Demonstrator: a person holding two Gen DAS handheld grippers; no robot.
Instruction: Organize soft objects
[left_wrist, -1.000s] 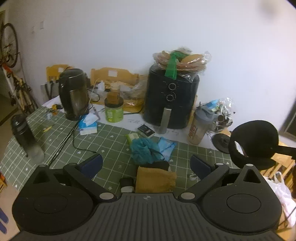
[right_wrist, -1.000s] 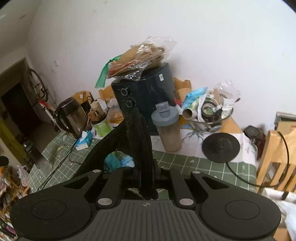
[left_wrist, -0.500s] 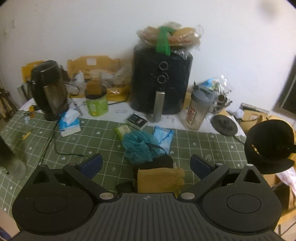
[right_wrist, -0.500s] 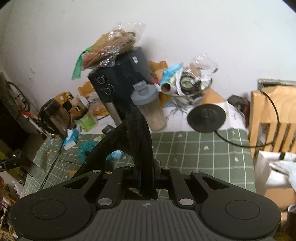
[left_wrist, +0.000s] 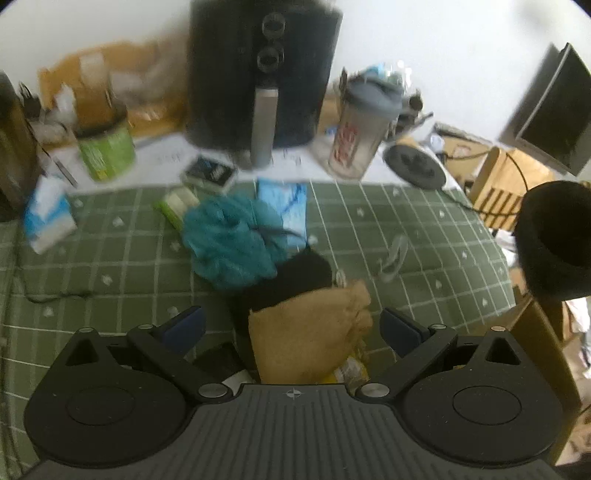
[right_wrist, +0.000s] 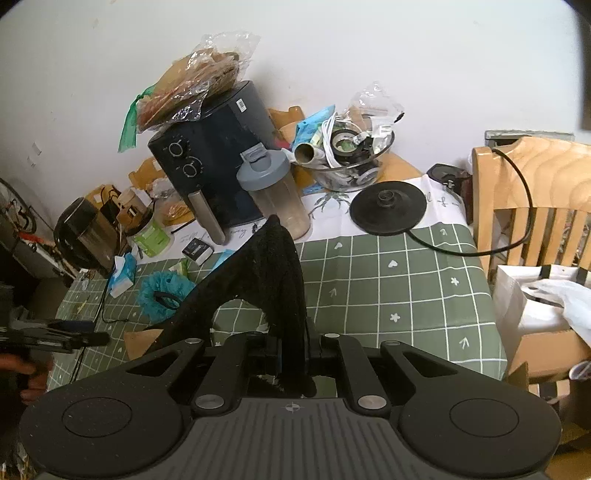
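Right tongs (right_wrist: 291, 356) pinch black cloth (right_wrist: 273, 273), peak pointing away.

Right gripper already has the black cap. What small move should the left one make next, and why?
Probably ease the left gripper down and close on the tan pouch. Its jaws stand open with the pouch between them, untouched, while the right gripper is clamped on the black cap.

Blurred air fryer (left_wrist: 264, 74), top cropped

Green checked table (left_wrist: 424, 236): teal pouf (left_wrist: 229, 240), tan pouch (left_wrist: 306, 336).
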